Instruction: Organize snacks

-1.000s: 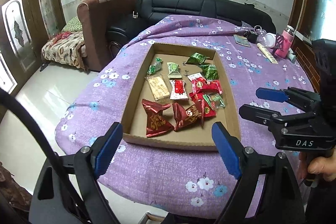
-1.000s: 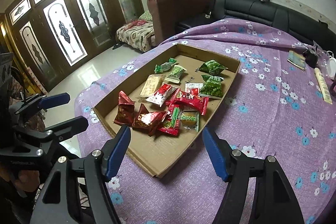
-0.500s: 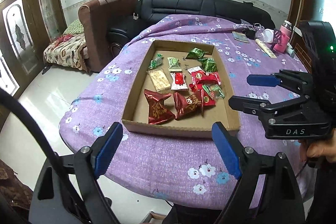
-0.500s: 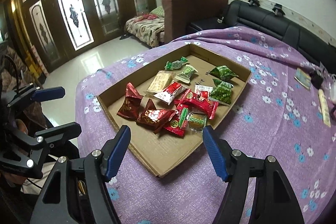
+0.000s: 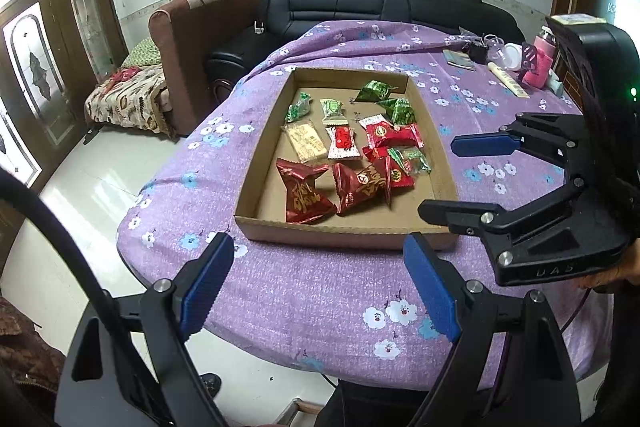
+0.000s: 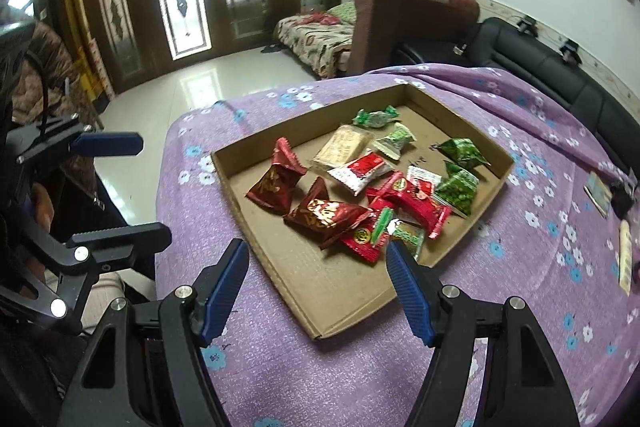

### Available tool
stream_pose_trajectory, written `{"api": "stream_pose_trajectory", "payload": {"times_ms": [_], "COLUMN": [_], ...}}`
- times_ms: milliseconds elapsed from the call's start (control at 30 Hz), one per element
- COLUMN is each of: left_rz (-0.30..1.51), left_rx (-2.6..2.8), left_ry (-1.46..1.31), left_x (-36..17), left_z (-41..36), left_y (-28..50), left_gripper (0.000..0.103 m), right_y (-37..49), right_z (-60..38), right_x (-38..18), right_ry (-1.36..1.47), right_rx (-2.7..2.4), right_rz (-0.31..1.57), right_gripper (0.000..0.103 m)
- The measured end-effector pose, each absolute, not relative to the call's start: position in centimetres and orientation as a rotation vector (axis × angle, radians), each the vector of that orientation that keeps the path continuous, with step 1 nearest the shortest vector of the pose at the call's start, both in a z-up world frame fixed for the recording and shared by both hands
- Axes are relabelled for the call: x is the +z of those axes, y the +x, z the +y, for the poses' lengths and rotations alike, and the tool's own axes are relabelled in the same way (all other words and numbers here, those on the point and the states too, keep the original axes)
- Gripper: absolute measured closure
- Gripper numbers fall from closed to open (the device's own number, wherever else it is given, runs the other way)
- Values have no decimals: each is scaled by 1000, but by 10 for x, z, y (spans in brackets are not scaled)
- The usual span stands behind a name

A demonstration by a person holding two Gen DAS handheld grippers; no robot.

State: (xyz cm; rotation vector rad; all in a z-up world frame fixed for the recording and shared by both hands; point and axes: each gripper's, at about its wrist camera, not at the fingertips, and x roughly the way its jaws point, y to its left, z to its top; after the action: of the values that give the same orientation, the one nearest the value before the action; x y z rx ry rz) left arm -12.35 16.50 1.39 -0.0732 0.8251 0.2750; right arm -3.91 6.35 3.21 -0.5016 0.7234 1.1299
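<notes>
Left wrist view: my left tool (image 5: pixel 318 287) is wide open, nothing in it, hanging over the near edge of the worktop (image 5: pixel 320 291) with its purple flowered cloth. Cardboard tray (image 5: pixel 340 231) sits just ahead, snacks loose inside: two dark red pyramid packs (image 5: pixel 306 195) nearest me, red packets (image 5: pixel 394 135) mid-right, a beige bar (image 5: pixel 307 143) mid-left, green packs (image 5: pixel 376 91) at the far end. My right tool (image 5: pixel 466 179) comes in from the right, also spread wide and empty, over the tray's right corner

Right wrist view: right tool (image 6: pixel 318 287) open wide, holding nothing, its right fingertip (image 6: pixel 400 263) overlapping the near tray edge beside a small green packet (image 6: pixel 408 235). Tray (image 6: pixel 340 303) lies diagonal, the red packs (image 6: pixel 326 217) closest. Left tool (image 6: pixel 124 183) open at the left, off the worktop edge, a hand (image 6: pixel 42 207) behind it
</notes>
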Motion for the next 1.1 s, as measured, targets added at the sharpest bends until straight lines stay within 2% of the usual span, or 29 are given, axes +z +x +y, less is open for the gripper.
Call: {"api": "stream_pose_trajectory", "payload": {"times_ms": [1100], "left_rz": [855], "left_rx": [270], "left_ry": [-72], "left_x": [6], "left_z": [167], "left_y": [-117], "left_gripper": [16], "right_y": [-25], "right_z": [65], "right_x": [21], "right_ry": [-549], "right_rx": [1166], "right_rz": [736], "right_gripper": [30]}}
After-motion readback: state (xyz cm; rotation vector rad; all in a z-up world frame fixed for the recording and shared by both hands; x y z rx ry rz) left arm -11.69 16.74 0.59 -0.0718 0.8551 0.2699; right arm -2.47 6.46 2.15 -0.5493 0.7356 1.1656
